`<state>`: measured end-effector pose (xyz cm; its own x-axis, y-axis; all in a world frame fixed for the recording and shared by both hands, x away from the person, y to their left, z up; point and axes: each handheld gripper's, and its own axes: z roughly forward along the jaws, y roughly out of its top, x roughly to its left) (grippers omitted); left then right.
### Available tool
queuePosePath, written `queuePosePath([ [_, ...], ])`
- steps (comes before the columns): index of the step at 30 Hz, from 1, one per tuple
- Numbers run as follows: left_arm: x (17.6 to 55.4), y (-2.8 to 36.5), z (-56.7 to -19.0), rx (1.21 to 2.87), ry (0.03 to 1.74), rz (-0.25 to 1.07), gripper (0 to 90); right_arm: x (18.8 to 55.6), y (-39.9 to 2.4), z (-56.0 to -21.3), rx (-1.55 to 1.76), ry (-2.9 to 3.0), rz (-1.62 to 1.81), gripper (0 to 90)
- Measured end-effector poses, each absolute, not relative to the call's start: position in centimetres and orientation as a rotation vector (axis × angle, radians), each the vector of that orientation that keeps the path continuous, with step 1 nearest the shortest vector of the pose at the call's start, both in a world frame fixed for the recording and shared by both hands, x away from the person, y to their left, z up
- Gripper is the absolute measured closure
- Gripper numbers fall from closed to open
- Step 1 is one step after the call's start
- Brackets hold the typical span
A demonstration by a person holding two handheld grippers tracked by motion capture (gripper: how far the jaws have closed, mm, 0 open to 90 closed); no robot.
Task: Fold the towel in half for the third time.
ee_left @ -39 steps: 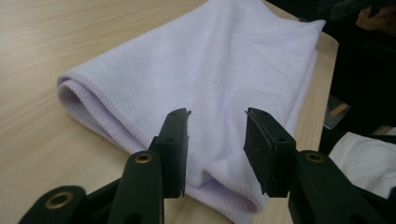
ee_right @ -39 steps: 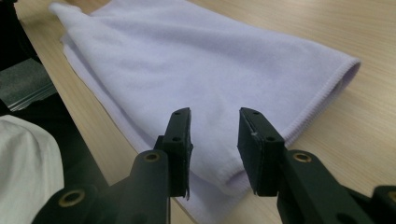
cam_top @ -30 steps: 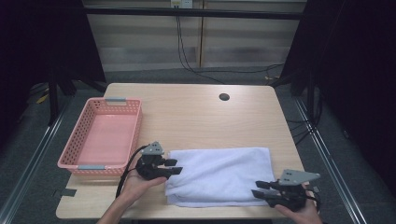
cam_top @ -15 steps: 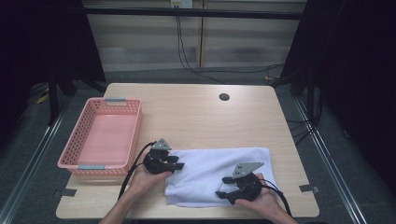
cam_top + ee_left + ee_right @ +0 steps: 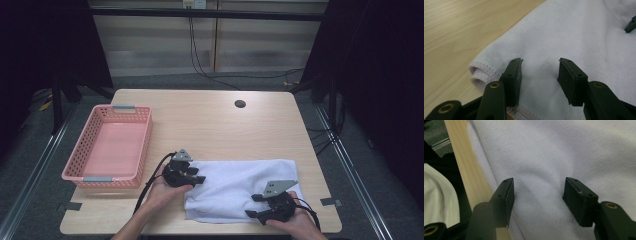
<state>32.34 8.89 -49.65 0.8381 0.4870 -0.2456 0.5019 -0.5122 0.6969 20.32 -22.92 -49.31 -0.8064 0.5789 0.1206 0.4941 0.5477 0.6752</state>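
Left gripper (image 5: pixel 196 178): its jaws were seen standing apart over the left end of the white towel (image 5: pixel 239 187), having just been opening a little; cloth lay between the tips but was not pinched.
Right gripper (image 5: pixel 256 206): it was held over the towel's near right part, its jaws parted with nothing clamped, the tips set down toward the cloth just inside the near hem.
Left gripper view: the folded, stitched corner (image 5: pixel 477 71) was shown just outside one jaw, bare wood beyond it.
Right gripper view: the hem (image 5: pixel 482 162) ran alongside one jaw, with the table's near edge just past it.
Key relation: the towel's long axis was laid left to right along the near side of the table, so each gripper was stationed at its own end; the left end was nearer the left hand, the near right edge nearer the right.
Judgement: a grasp at both ends appeared to be in preparation, and closing on the top layers was what remained.
Surface: a light wooden table (image 5: pixel 210 125), with a pink basket (image 5: pixel 112 147) well apart at the left and a round cable hole (image 5: pixel 240 104) far back.
Room: dark surroundings, with cables on the grey floor behind.
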Motion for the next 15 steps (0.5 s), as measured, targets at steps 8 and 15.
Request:
queuePosePath([
  [8, 34.2, 8.5, -48.2, 2.163, 0.748, 0.004, 48.7, 20.9, -23.2, -48.7, 1.033, 2.652, 1.19, 40.7],
  [15, 35.8, 10.0, -47.0, 2.063, 0.819, 0.038, 46.2, 21.9, -16.9, -47.4, 0.884, 2.719, 1.343, 39.1],
])
